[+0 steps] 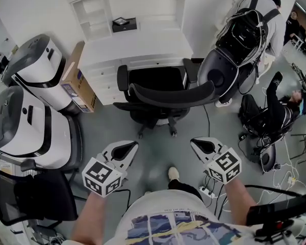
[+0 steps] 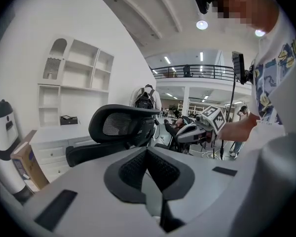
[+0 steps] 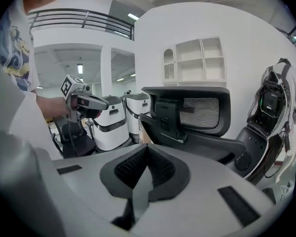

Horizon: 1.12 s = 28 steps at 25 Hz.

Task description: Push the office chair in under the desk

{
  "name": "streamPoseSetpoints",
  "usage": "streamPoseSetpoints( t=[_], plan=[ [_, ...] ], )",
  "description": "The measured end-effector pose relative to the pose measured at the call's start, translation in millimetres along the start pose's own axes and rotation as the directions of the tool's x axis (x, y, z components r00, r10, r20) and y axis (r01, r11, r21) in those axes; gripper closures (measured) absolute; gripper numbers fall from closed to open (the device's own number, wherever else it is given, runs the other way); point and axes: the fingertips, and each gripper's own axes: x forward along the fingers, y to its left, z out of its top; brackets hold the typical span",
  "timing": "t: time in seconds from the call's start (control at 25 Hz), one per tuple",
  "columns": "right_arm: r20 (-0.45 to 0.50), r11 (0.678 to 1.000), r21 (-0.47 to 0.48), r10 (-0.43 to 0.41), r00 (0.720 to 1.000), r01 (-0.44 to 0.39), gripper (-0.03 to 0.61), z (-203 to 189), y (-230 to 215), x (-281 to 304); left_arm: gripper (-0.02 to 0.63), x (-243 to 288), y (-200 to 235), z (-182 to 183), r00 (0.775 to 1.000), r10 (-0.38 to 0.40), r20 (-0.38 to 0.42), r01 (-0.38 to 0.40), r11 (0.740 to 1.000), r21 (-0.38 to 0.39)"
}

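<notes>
A black office chair (image 1: 163, 93) stands in front of the white desk (image 1: 137, 50), its curved backrest toward me and its seat up against the desk's front edge. My left gripper (image 1: 128, 148) and right gripper (image 1: 198, 144) hover side by side behind the chair, apart from it, both shut with nothing between the jaws. The left gripper view shows the chair's mesh back (image 2: 121, 125) ahead of the closed left gripper (image 2: 147, 149), with the right gripper (image 2: 200, 131) beside it. In the right gripper view the chair (image 3: 197, 112) rises beyond the closed right gripper (image 3: 147, 149), and the left gripper (image 3: 89, 102) shows at the left.
Two white rounded machines (image 1: 38, 70) (image 1: 20, 126) and a cardboard box (image 1: 79, 78) crowd the left. A dark pod-shaped machine (image 1: 234, 50) stands right of the chair, with a person (image 1: 280, 111) on the floor beyond. Cables and a power strip (image 1: 206, 192) lie near my feet.
</notes>
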Motion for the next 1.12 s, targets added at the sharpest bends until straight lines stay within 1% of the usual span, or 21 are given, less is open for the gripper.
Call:
streamPoseSetpoints(
  t=[0.16, 0.28, 0.64, 0.92, 1.12],
  plan=[
    [0.021, 1.0, -0.006, -0.014, 1.0, 0.015, 0.554, 4, 25, -5, 0.601, -21, -6, -8, 1.0, 0.011, 0.021, -0.011, 1.0, -0.011],
    [0.036, 1.0, 0.002, -0.016, 0.999, 0.016, 0.554, 5, 47, -13, 0.601, -37, -18, -12, 0.999, 0.006, 0.033, -0.006, 1.0, 0.002],
    [0.053, 1.0, 0.004, 0.021, 0.998, -0.021, 0.554, -8, 103, -21, 0.601, -69, -52, -28, 0.999, -0.035, 0.034, 0.034, 0.999, 0.037],
    [0.051, 1.0, 0.0, 0.03, 0.998, -0.03, 0.554, -6, 127, -21, 0.601, -83, -62, -38, 0.998, -0.06, 0.022, 0.059, 0.997, 0.043],
    [0.056, 1.0, -0.001, 0.029, 0.998, -0.029, 0.554, -8, 135, -23, 0.601, -89, -67, -40, 0.998, -0.063, 0.03, 0.062, 0.997, 0.047]
  ],
)
